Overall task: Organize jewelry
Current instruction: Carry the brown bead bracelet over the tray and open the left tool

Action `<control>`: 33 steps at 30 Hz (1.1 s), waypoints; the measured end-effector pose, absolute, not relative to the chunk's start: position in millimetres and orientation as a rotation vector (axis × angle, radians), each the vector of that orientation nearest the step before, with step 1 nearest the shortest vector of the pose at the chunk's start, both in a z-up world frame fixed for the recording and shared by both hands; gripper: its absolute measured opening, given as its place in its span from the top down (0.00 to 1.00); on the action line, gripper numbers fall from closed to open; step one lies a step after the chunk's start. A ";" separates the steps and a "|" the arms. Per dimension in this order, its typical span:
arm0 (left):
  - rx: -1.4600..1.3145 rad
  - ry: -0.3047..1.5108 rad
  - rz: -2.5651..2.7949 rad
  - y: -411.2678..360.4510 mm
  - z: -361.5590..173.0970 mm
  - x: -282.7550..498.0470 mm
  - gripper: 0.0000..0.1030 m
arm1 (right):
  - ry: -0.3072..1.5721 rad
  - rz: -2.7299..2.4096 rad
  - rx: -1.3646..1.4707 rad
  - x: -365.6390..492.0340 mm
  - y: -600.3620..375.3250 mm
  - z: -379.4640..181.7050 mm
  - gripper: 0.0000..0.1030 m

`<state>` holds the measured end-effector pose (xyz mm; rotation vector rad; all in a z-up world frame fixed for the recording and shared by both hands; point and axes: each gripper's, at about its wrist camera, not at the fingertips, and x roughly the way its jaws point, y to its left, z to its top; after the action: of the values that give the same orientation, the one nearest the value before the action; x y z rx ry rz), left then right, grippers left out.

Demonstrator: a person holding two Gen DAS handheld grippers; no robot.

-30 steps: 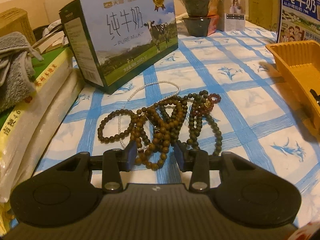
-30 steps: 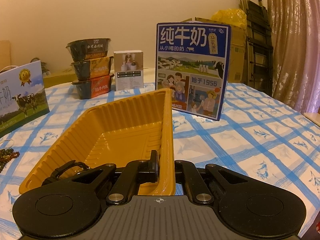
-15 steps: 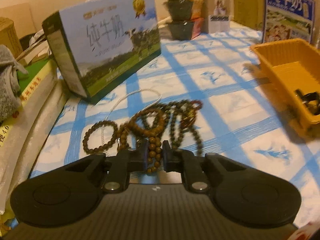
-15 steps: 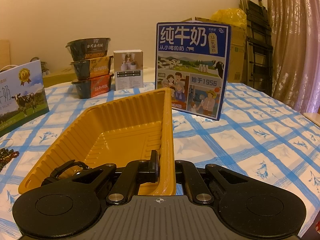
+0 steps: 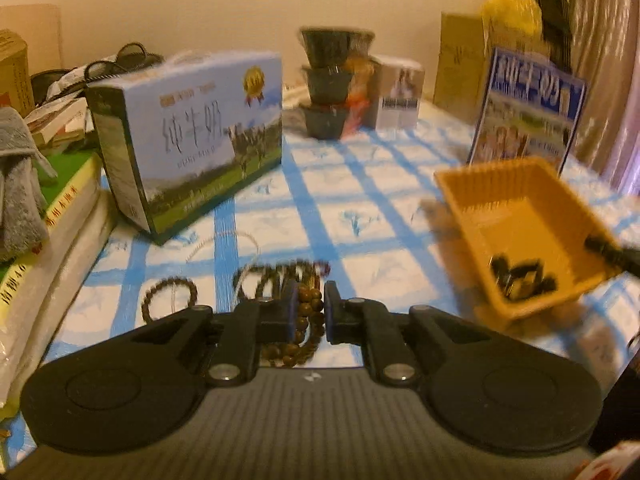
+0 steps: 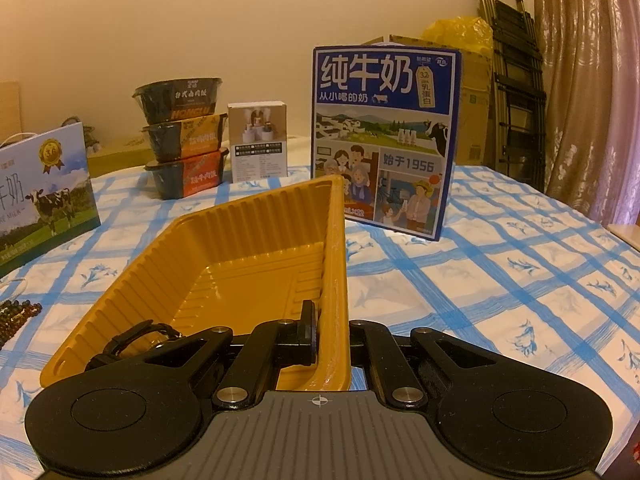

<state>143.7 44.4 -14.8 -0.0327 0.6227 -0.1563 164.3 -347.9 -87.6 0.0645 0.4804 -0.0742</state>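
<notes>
My left gripper [image 5: 309, 312] is shut on a brown wooden bead bracelet [image 5: 308, 320], lifted above the table; its beads hang between and below the fingers. Other bead bracelets [image 5: 276, 276] and a dark bracelet [image 5: 170, 300] lie on the blue checked cloth, with a thin pearl necklace [image 5: 224, 240] behind. The orange plastic tray [image 5: 524, 232] stands to the right and holds a black watch [image 5: 520, 276]. My right gripper [image 6: 332, 332] is shut on the tray's near right rim [image 6: 334, 280]; the watch [image 6: 132, 336] lies in the tray's near left corner.
A light blue milk carton [image 5: 192, 140] stands behind the jewelry and a dark blue milk box [image 6: 384, 136] behind the tray. Stacked food bowls [image 6: 184, 148] and a small white box [image 6: 258, 140] are at the back. Books and a grey towel [image 5: 20, 184] lie left.
My left gripper closed on the brown bead bracelet, lifted it from the pile and swung up and right toward the tray. The right gripper stayed shut on the tray rim.
</notes>
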 end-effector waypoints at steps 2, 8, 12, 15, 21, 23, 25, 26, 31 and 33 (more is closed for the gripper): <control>-0.069 0.593 -0.167 51.9 -0.2 143.1 0.95 | 0.481 -0.075 0.065 164.3 -347.9 -87.6 0.95; -0.147 0.545 -0.190 62.5 25.6 146.8 0.95 | 0.481 -0.074 0.067 163.5 -347.4 -86.7 0.95; -0.102 0.574 -0.183 55.3 17.5 148.6 0.96 | 0.481 -0.075 0.071 162.6 -346.5 -85.9 0.95; -0.109 0.604 -0.198 51.7 9.3 145.6 0.97 | 0.483 -0.075 0.072 162.7 -346.6 -85.8 0.95; -0.091 0.575 -0.224 51.3 20.4 143.4 1.00 | 0.483 -0.075 0.074 162.6 -346.0 -85.9 0.95; -0.062 0.602 -0.238 48.1 19.6 148.1 0.90 | 0.483 -0.075 0.075 162.7 -346.2 -85.9 0.95; -0.040 0.653 -0.264 41.1 9.7 152.4 0.76 | 0.484 -0.075 0.075 162.7 -346.2 -85.9 0.95; -0.024 0.673 -0.278 35.6 2.0 152.2 0.75 | 0.484 -0.075 0.075 162.7 -346.1 -85.9 0.95; 0.054 0.822 -0.356 4.8 -50.4 149.8 0.75 | 0.484 -0.075 0.078 162.1 -345.5 -86.5 0.95; 0.087 0.872 -0.359 -4.9 -70.5 151.7 0.81 | 0.484 -0.075 0.079 162.0 -345.6 -86.5 0.95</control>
<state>151.7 -4.9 -70.5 0.0875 0.8718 -0.3586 162.1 -345.6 -86.5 0.0786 0.4842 -0.0754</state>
